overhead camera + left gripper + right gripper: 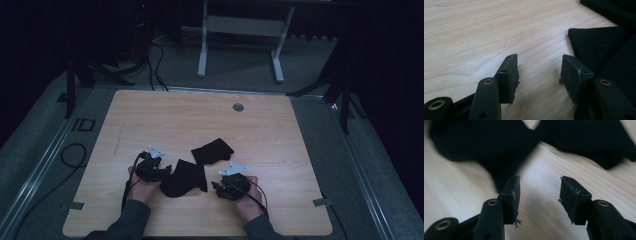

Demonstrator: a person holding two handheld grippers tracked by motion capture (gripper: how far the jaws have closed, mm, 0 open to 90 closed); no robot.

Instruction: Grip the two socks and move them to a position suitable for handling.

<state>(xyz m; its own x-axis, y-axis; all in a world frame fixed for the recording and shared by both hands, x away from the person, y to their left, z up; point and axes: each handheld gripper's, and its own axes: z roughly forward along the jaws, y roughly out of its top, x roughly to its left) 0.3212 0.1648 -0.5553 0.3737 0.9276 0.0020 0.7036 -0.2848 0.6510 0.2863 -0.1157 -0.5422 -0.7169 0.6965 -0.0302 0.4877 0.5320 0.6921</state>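
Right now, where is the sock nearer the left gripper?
In the high view, that sock lies near the table's front edge, between the left gripper and right gripper, beside the second sock.

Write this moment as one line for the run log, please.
left gripper: open, beside near black cloth | right gripper: open, holds nothing | far black cloth: flat on table

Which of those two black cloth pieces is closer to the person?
The larger black piece, lying between the left gripper and the right gripper. The other piece sits farther up the table, toward its middle.
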